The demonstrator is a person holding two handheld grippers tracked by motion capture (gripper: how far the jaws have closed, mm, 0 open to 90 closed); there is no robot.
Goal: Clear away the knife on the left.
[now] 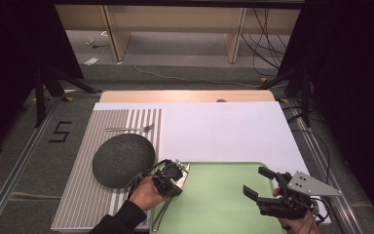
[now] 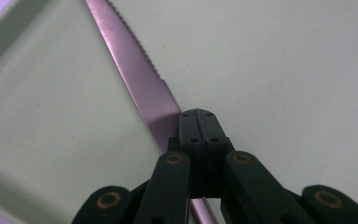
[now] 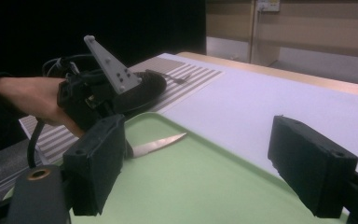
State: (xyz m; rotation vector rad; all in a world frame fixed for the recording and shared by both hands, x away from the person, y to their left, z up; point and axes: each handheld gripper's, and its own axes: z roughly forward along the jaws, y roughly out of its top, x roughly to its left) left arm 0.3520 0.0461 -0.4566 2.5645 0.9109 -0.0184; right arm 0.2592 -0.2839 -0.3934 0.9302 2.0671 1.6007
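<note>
A table knife (image 1: 161,214) lies along the left side of the green tray (image 1: 224,204), blade tip pointing away from me. My left gripper (image 1: 175,181) leans down over it with its jaws pressed together. In the left gripper view the closed fingertips (image 2: 198,127) sit on top of the knife (image 2: 135,70) where blade meets handle, with nothing visibly between them. In the right gripper view the blade (image 3: 161,143) rests on the tray past the left gripper (image 3: 98,93). My right gripper (image 1: 258,181) hovers over the tray's right side, open and empty (image 3: 200,163).
A dark round textured dish (image 1: 124,160) sits on the striped placemat (image 1: 92,195) left of the tray, close to my left hand. A fork (image 1: 129,128) lies farther back on the mat. A white sheet (image 1: 224,131) covers the table behind the tray.
</note>
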